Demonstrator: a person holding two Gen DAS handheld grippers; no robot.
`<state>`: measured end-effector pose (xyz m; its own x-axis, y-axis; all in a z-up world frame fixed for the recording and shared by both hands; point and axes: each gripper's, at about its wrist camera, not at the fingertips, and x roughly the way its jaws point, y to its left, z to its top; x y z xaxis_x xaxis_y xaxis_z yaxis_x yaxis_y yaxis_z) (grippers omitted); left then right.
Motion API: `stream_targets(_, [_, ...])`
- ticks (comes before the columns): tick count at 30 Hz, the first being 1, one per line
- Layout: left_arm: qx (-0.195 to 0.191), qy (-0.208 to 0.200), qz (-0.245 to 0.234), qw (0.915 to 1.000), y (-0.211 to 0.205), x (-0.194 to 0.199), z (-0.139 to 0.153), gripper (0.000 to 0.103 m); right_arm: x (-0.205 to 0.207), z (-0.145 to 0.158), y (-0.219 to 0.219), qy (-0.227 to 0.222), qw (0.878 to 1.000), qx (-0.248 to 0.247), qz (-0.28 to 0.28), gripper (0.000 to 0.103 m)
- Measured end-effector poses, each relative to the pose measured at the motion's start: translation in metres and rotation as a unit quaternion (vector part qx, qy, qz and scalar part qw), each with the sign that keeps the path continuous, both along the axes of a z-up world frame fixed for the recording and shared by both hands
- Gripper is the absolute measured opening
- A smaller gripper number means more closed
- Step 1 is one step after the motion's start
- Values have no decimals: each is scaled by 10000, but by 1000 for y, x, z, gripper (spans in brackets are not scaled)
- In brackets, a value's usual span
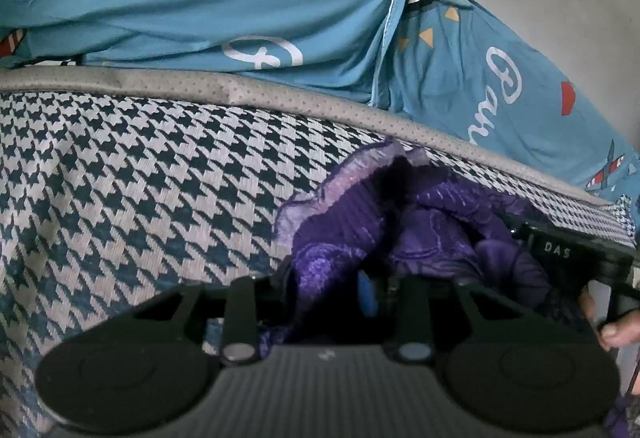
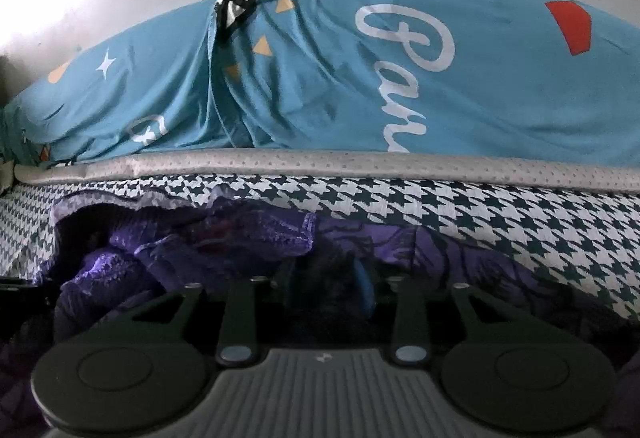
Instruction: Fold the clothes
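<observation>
Mostly purple garment, crumpled, pale frilly edge, on houndstooth cover.

A: Left wrist cam?
B: Rides on the left tool, looks forward and down along it, very close over the houndstooth bed cover. Purple garment sits right of centre.
A: Right wrist?
B: Same setup on the right tool, same tilt, equally close. Garment is left and centre.
A: Overlap?
B: Garment, grey mattress edge, blue pillows and wall behind.
</observation>
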<state>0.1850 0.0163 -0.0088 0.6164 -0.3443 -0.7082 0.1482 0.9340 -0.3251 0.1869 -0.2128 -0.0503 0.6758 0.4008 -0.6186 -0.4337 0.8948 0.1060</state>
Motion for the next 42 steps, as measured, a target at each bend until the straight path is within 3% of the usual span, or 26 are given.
stream_targets(1, [4,-6,-8,10000,0,0,0,30,0,0,0,-11,10000,-11,0,18])
stream_targets(4, [45,-62,-30,10000,-1,-2,1,26,-1,0,0,-51,10000,-26,-6,8])
stream_targets(10, [259,-408,63,9988,-12,-9,13,19,-6,17,-5,-462,9987,62,-183,6])
stream_targets(16, [699,-950,175,9929,-26,-10,38,17,-6,51,-25,-1007,9915,383,-730,5])
stream_targets(24, [609,-1270,210,9898,-50,11,58,17,6,80,-67,-1418,9699,989,-1713,5])
stream_targets(31, [577,-1271,124,9901,-62,36,51,18,14,68,-69,-1344,9694,839,-1876,5])
stream_targets(34, [483,-921,33,9946,-63,47,40,27,19,56,-73,-974,9761,846,-1750,6])
stream_targets(35, [396,-821,69,9958,-62,48,37,40,19,53,-74,-905,9763,812,-1792,6])
stream_targets(37, [227,-656,147,9975,-58,50,33,54,19,51,-78,-823,9769,860,-1777,6])
stream_targets(39, [100,-724,258,9970,-53,47,40,64,18,53,-84,-705,9772,1109,-1668,6])
stream_targets(41, [-35,-793,367,9962,-49,44,47,84,16,58,-91,-648,9759,1306,-1623,6])
stream_targets(42, [-129,-830,408,9956,-47,42,53,86,14,60,-93,-647,9758,1332,-1607,6])
